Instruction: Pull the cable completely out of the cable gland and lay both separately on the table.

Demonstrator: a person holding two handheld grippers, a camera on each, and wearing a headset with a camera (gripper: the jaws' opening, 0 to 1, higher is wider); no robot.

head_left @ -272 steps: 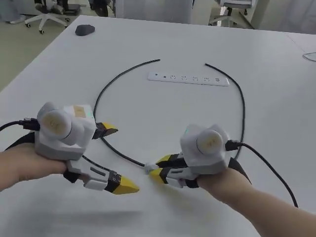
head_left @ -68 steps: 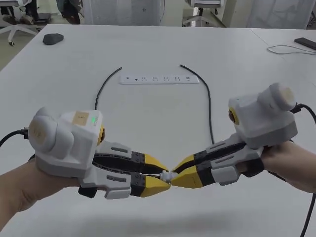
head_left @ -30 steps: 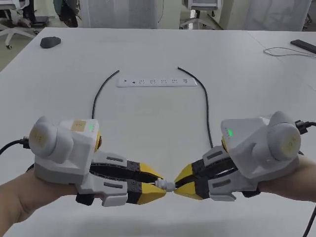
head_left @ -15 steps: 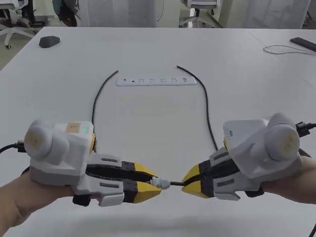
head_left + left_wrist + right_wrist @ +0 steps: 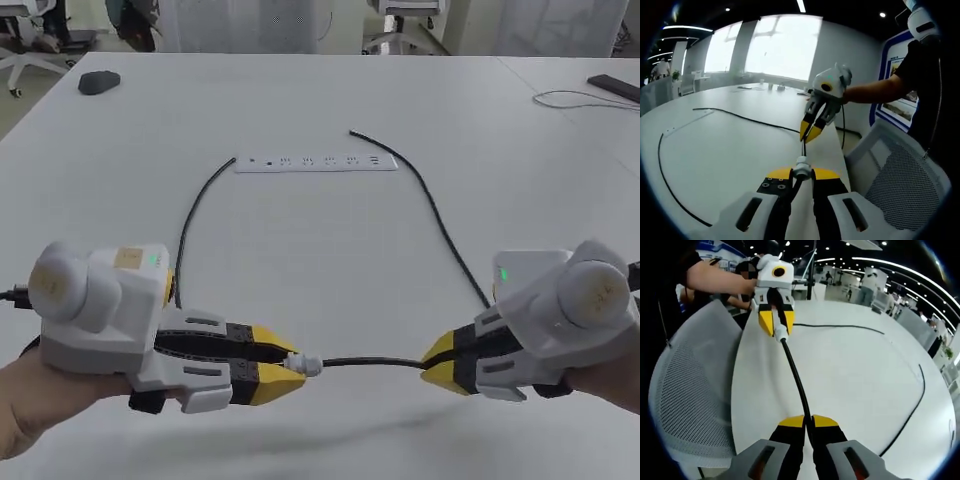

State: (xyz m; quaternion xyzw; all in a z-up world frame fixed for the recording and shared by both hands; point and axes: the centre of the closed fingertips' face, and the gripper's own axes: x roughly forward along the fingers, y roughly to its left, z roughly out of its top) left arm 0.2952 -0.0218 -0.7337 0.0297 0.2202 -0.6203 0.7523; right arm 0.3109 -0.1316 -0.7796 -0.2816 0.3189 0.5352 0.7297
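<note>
Two grippers (image 5: 290, 362) (image 5: 432, 362), one black cable (image 5: 440, 215), one gland (image 5: 308, 365), one power strip (image 5: 315, 162), one mouse (image 5: 98, 82).

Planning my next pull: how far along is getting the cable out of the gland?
Grips are set: the left gripper clamps the cable gland, the right gripper the cable. In hand: a stretch of cable spans them above the table. Left: a long run trails behind the gland, so it isn't free; neither is laid down.
</note>
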